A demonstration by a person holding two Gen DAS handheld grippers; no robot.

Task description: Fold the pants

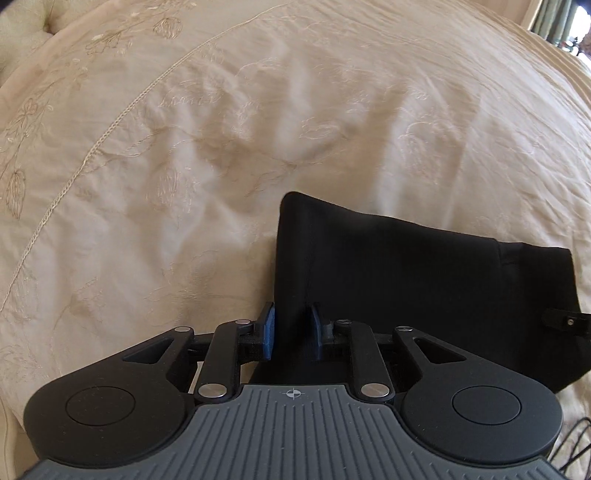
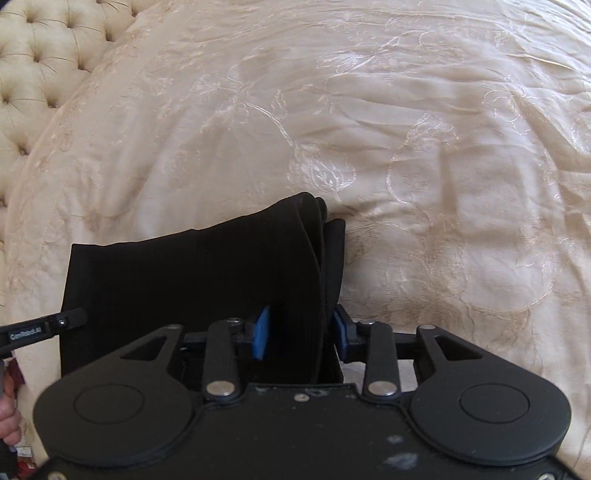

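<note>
Black pants (image 1: pixel 406 273) lie folded in several layers on a cream embroidered bedspread (image 1: pixel 184 147). My left gripper (image 1: pixel 291 330) has its blue pads on either side of the bundle's left edge and is shut on it. In the right wrist view the pants (image 2: pixel 192 280) fill the lower middle, with stacked fold edges at their right side. My right gripper (image 2: pixel 301 332) is shut on that right edge, its blue pads gripping the layers. The tip of the right gripper shows at the right edge of the left wrist view, and the left gripper's tip (image 2: pixel 55 325) at the left of the right wrist view.
The bedspread (image 2: pixel 406 129) stretches wide beyond the pants, wrinkled. A tufted cream headboard (image 2: pixel 40 62) stands at the upper left. A window or doorway (image 1: pixel 565 22) shows at the top right of the left wrist view. A hand (image 2: pixel 7 413) appears at the lower left.
</note>
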